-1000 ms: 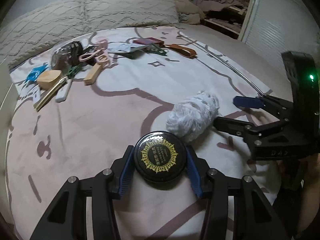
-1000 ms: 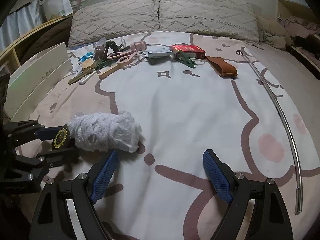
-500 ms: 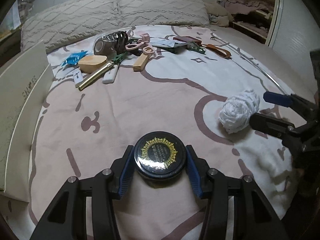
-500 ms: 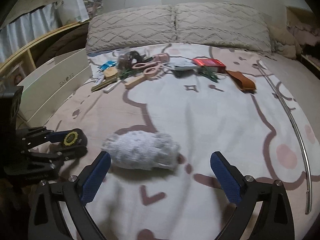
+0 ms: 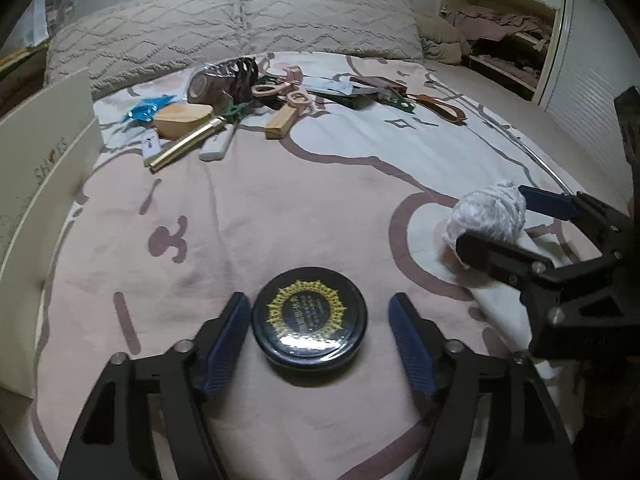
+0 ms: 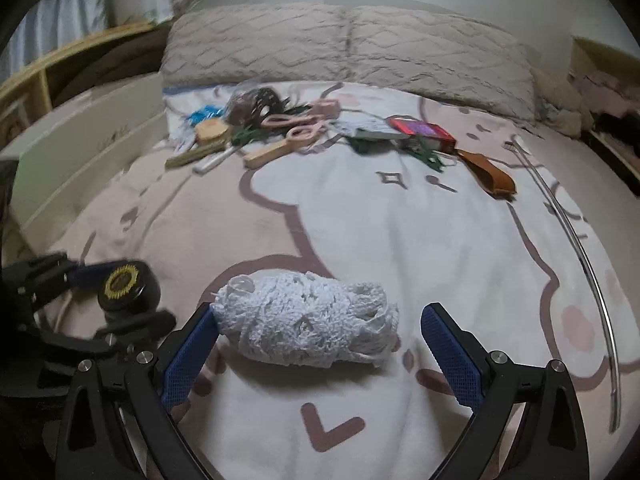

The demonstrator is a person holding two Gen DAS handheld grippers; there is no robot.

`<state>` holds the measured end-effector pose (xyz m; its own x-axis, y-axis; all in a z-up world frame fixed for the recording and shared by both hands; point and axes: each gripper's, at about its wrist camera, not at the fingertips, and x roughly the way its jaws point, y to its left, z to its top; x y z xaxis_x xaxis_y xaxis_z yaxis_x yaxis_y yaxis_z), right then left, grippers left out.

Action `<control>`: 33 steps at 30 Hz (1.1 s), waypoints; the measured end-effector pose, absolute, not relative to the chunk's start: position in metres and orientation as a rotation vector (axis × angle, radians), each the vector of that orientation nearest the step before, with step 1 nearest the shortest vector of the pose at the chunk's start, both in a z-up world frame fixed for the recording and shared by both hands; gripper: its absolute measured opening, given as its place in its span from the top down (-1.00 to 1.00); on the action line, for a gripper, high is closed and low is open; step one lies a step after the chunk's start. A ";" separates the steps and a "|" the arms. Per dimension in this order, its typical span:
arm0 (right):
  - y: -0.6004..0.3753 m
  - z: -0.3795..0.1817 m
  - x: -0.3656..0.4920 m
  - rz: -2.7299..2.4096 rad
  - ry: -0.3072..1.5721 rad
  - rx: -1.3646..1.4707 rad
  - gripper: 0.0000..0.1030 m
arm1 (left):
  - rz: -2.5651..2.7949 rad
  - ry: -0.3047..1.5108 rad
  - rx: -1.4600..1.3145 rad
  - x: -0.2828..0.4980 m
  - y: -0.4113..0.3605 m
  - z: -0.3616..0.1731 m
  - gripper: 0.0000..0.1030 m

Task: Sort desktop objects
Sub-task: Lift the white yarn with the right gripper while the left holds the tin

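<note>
On the bedspread [image 5: 280, 200], the round black tin [image 5: 310, 316] lies flat, lid up, between the blue pads of the left gripper [image 5: 320, 328], whose jaws have just been opening and stand clear of it. The right gripper [image 6: 318, 344] is spread wide around the white crocheted bundle [image 6: 308, 324] (long axis crosswise between the pads), its left pad at the bundle's end.

Black gripper [image 5: 320, 334], blue-padded jaws
</note>
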<state>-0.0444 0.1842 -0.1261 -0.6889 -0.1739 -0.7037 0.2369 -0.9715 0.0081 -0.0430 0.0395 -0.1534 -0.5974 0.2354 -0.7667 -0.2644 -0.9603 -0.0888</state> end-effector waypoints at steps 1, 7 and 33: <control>0.185 -0.126 -0.044 -2.696 0.112 1.103 -0.94 | 2.576 0.051 -1.234 -0.043 0.041 -0.154 -0.53; 0.185 -0.131 -0.048 -2.655 0.063 1.122 -0.92 | 2.578 0.047 -1.223 -0.043 0.040 -0.154 -0.53; 0.187 -0.137 -0.045 -2.664 0.030 1.101 -0.62 | 2.650 -0.057 -1.188 -0.037 0.023 -0.151 0.04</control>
